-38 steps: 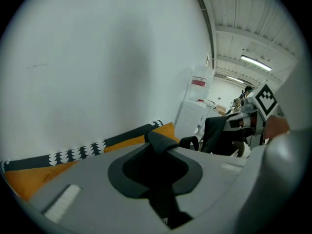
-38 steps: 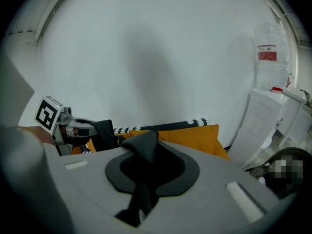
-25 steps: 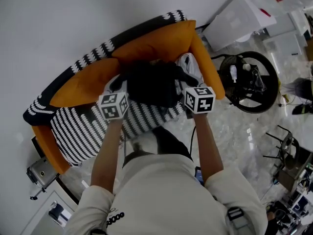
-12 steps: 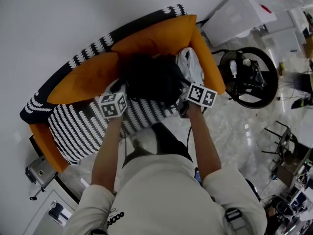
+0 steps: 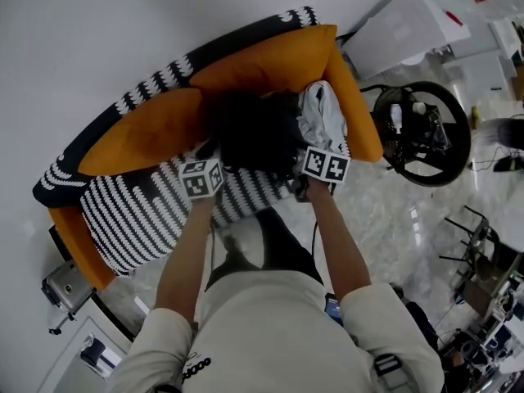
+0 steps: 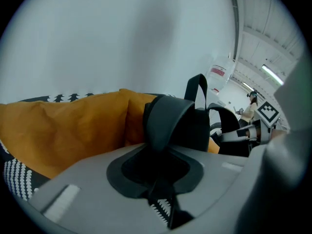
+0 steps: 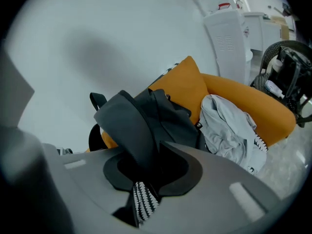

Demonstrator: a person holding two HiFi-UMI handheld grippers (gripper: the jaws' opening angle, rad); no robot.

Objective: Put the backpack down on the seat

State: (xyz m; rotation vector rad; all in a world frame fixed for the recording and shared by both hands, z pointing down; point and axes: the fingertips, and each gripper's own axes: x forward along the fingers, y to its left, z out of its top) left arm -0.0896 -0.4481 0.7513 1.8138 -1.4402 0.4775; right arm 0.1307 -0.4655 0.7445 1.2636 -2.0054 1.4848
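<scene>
The backpack [image 5: 258,133] looks settled at the right end of the seat [image 5: 139,211]. It leans on the orange back cushion [image 5: 270,64] and touches a grey garment [image 5: 322,117]. The left tongs [image 6: 158,189] clamp one strap. The right tongs [image 7: 141,189] have just been opening, with the other strap between the jaws. Release both straps only once the bag sits steady, then pull back without snagging them.

The left claw [image 6: 163,207] is pinching the black backpack strap [image 6: 168,123] at lower centre of the frame, jaws nearly together, while the backpack [image 6: 202,130] is leaning against the orange cushion [image 6: 68,130] at left.
</scene>
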